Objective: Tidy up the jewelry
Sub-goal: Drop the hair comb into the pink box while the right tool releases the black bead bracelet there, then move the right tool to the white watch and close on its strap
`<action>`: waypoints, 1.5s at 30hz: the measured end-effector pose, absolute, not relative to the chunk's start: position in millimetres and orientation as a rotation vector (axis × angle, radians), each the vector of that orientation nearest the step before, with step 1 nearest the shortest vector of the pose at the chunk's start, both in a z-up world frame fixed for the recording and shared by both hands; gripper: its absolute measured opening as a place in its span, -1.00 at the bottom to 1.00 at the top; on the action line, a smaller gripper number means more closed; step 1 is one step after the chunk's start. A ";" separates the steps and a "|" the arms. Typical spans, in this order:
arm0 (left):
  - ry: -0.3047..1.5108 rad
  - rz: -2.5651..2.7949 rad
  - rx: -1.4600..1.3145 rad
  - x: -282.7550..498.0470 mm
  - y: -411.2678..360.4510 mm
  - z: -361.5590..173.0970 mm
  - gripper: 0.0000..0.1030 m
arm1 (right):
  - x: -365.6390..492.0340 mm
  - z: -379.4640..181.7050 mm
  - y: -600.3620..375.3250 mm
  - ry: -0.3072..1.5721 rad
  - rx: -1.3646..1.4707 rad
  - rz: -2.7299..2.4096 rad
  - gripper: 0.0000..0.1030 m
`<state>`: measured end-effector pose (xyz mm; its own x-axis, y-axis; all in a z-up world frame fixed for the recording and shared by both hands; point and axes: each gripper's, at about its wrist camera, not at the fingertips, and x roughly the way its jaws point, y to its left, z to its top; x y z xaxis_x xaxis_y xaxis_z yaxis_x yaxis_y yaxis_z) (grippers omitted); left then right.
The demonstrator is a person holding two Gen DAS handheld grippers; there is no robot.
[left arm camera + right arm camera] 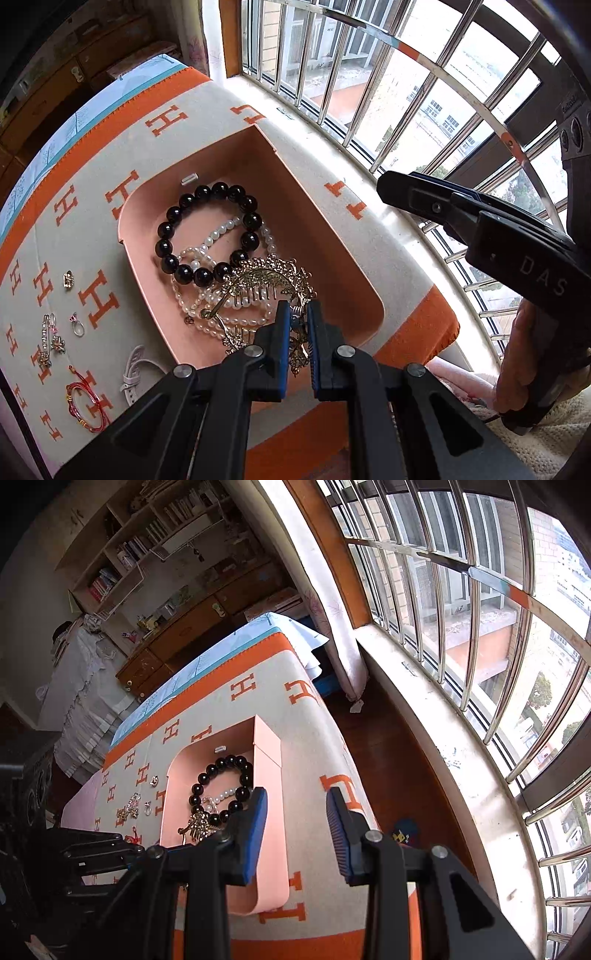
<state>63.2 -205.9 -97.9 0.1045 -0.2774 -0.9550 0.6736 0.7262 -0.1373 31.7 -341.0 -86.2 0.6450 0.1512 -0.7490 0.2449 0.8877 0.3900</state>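
Over a pink tray on a cloth patterned with orange letters, my left claw points steeply down, its blue pads pinched tight on a gold hair comb. The comb's ornate head lies just beyond my fingertips, inside the tray, on top of a tangle of white pearl strands. A black bead bracelet rests further in, overlapping the pearls.

My right claw stands spread with nothing between its pads, over the tray's near wall and the cloth beside it; the bracelet and comb sit left of its left finger.

Still out on the cloth, left of the tray: a red cord bracelet, a white watch strap, a small ring, a jewelled brooch pin and a small gold charm.
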 end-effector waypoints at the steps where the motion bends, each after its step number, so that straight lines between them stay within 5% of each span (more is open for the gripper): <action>1: 1.310 -0.724 0.362 63.1 -207.0 -103.1 -0.86 | 29.3 -86.7 -338.5 0.872 0.485 -0.050 -0.35; 4: 1.316 -0.685 0.356 60.7 -209.5 -110.8 -0.74 | 28.7 -85.7 -334.9 0.858 0.465 -0.047 -0.35; 8: 1.188 -0.621 0.375 51.0 -205.1 -97.7 0.11 | 26.9 -85.7 -329.7 0.843 0.446 -0.046 -0.35; 15: 0.987 -0.527 0.448 27.3 -191.2 -72.5 0.38 | 23.6 -84.3 -317.8 0.829 0.410 0.000 -0.35; 31: 0.939 -0.401 0.422 19.5 -142.9 -64.5 0.45 | 21.9 -86.4 -297.0 0.838 0.355 0.046 -0.35; 45: 0.658 -0.180 0.254 16.0 -18.2 19.2 0.45 | 18.7 -61.2 -261.6 0.779 0.240 0.081 -0.35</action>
